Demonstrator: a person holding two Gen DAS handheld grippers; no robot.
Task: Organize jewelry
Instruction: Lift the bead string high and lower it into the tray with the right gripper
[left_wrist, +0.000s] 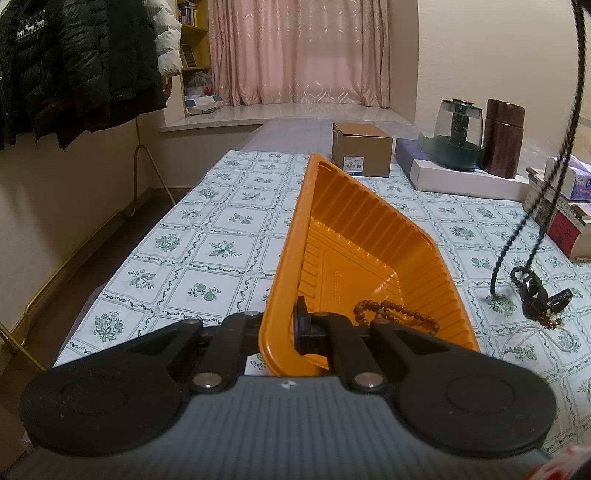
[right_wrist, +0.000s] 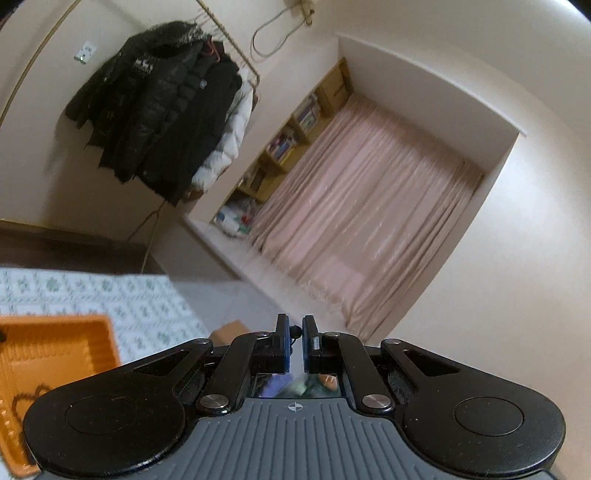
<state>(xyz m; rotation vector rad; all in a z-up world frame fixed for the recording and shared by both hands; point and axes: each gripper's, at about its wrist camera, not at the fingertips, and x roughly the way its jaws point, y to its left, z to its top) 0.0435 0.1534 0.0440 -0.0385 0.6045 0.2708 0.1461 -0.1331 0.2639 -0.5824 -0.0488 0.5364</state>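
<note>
Clearly the left claw (left_wrist: 284, 328) is clamped on the near rim of the orange plastic tray (left_wrist: 354, 236), which it tilts up off the table (left_wrist: 221, 229); a brown bead bracelet (left_wrist: 395, 314) has slid to the tray's low near end. The right claw (right_wrist: 294, 341), clenched on a thin black braided cord (left_wrist: 576, 110), holds it high, so that the necklace hangs in a long loop with its knotted dark pendant (left_wrist: 535, 291) resting on the tablecloth to the right of the tray.

The cord looks light and limp (it will probably swing and snag rather than hold any shape), so the sound grip is near the top, as now, lowering the pendant in first. The thin tray likely flexes under a one-sided pinch.

A white pearl strand (left_wrist: 532, 332) lies just beside the pendant and could tangle with it. Farther back stand a cardboard box (left_wrist: 362, 149), a glass jug (left_wrist: 458, 134) and a brown flask (left_wrist: 504, 138), well apart.
</note>
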